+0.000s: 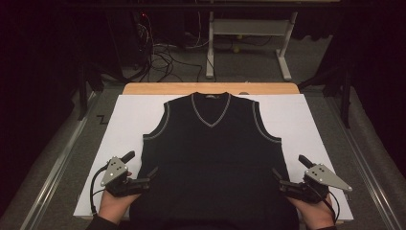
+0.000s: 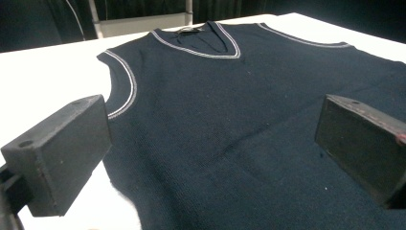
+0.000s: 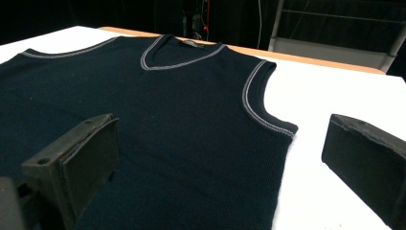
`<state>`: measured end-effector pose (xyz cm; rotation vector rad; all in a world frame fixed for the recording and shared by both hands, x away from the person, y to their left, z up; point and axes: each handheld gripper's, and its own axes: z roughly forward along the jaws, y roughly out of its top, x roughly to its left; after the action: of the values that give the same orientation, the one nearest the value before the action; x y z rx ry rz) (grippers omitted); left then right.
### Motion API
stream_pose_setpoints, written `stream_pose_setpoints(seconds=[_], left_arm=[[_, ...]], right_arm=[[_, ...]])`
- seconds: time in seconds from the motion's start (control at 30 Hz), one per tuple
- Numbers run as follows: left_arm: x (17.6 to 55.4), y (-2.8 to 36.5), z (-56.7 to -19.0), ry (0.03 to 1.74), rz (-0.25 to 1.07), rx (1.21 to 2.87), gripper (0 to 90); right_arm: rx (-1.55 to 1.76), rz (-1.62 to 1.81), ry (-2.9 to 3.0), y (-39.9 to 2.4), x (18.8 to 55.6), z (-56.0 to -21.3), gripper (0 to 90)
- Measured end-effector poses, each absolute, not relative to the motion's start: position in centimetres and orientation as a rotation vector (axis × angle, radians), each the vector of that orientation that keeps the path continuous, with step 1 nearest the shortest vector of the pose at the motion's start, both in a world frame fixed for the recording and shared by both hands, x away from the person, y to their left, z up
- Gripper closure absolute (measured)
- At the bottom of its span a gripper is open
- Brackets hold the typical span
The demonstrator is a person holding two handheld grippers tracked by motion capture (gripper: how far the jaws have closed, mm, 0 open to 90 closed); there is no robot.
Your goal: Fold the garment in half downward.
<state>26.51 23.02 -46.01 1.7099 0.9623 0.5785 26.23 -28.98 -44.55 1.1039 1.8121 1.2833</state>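
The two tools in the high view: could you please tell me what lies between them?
Between the left tool and the right tool lies only the lower body of the dark sleeveless vest, spread flat on the white board; the high view shows it.

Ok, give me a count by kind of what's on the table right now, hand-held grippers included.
Dark sleeveless V-neck sweater vest: 1
White table sheet: 1
Hand-held grippers: 2, left hand-held gripper and right hand-held gripper, both open
Total: 4

Dim room, brightly lit white sheet [image 1: 134, 115], slightly soft pictures, near edges blurred.
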Motion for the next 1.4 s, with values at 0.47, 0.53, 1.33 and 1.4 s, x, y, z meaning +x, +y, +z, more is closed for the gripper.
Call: stream_pose_setpoints(seconds=[0.47, 0.53, 1.33, 1.4], left_arm=[[26.7, 23.2, -46.3, 0.959, 0.554, 1.685, 0.0], [26.7, 23.2, -46.3, 0.956, 0.553, 1.683, 0.0], [27.7, 23.5, -46.4, 1.034, 0.484, 1.749, 0.0], [27.8, 23.6, -46.4, 1.05, 0.471, 1.759, 0.0]], right_arm=[[1.107, 1.276, 1.815, -29.0, 26.5, -44.8, 0.0], [1.107, 1.279, 1.813, -29.0, 26.5, -44.7, 0.0], [1.148, 1.177, 1.885, -27.6, 28.3, -44.9, 0.0], [1.162, 1.15, 1.894, -27.4, 28.6, -45.2, 0.0]])
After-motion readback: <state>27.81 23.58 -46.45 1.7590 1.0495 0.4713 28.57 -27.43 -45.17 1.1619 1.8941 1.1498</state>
